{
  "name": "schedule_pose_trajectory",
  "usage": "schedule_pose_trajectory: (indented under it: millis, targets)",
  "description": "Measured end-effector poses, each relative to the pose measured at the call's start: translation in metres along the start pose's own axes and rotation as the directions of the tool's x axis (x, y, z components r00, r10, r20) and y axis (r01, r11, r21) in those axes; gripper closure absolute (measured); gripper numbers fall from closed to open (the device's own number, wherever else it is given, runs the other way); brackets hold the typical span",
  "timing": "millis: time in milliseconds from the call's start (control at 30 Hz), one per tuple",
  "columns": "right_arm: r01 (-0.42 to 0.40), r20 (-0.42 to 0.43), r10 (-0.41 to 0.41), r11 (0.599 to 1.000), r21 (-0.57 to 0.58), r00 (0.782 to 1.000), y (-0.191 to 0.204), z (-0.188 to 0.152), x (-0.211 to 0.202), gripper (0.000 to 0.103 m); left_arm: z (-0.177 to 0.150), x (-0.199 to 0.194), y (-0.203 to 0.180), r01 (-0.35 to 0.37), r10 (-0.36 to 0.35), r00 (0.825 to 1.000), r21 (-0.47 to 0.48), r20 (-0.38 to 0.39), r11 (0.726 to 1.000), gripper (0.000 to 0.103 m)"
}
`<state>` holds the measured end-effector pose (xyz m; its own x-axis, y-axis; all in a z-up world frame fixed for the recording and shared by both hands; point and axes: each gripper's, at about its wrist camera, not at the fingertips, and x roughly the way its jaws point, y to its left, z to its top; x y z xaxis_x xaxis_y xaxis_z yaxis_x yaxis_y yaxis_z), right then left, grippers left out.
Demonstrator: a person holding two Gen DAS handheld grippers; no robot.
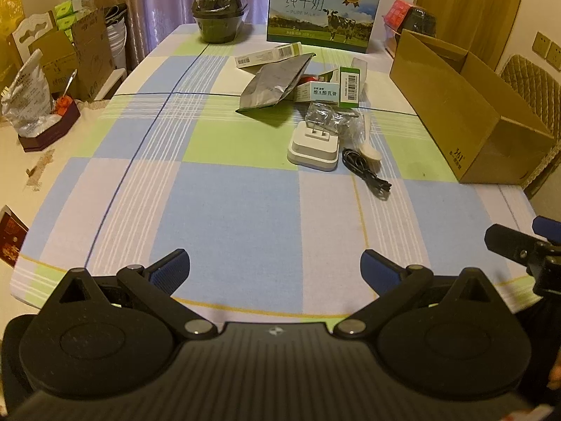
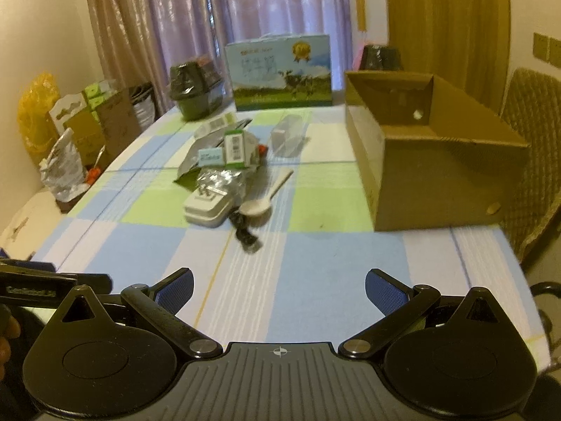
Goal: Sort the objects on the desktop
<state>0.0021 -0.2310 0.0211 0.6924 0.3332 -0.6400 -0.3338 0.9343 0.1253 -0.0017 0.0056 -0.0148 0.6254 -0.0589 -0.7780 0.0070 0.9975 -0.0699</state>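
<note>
A checked cloth in pale blue, green and white squares covers the table, smooth and flat. The left gripper sits at the bottom of the left wrist view with its blue ribbed pads spread wide and nothing between them. The right gripper fills the bottom of the right wrist view the same way, wide and empty, over bare cloth.

The things to sort lie in a loose heap at centre right of the left view: a crinkled silver foil pouch, small white-and-green cartons leaning on one another, a crumpled clear wrapper, a white rounded-square charger with two prongs up, a pale plastic spoon just beside it, and a coiled black cable nearest the grippers. A clear plastic case lies behind the heap in the right view, which is slightly blurred.

An open brown cardboard box stands at the right edge of the table, its near wall tall and plain. At the far edge stand a printed milk carton box and a dark wrapped pot. Off the table's left edge, bags and cartons crowd a side surface.

A broad stretch of bare cloth lies between the grippers and the heap, and the left half of the table is open.
</note>
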Motion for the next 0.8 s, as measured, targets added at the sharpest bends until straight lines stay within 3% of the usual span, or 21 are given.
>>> schedule_pose_trajectory:
  millis: [133, 433, 533, 800]
  targets:
    - [-0.007, -0.018, 0.007, 0.999, 0.034, 1.000, -0.008, 0.003, 0.007, 0.002, 0.005, 0.007, -0.001, 0.024, -0.024, 1.000, -0.001, 0.009, 1.000, 0.001]
    - [-0.033, -0.025, 0.033, 0.999, -0.009, 0.999, -0.022, 0.013, 0.027, 0.003, 0.022, 0.035, -0.025, 0.098, -0.098, 0.994, 0.016, 0.041, 0.995, 0.001]
    - [-0.045, -0.034, 0.044, 0.999, -0.025, 0.998, -0.028, 0.017, 0.038, 0.028, 0.028, 0.049, -0.035, 0.118, -0.120, 0.991, 0.028, 0.052, 0.993, 0.002]
    - [-0.022, -0.061, 0.019, 0.999, -0.041, 0.998, -0.049, 0.015, 0.064, 0.030, 0.048, 0.095, -0.068, 0.178, -0.181, 0.983, 0.065, 0.039, 0.982, 0.023]
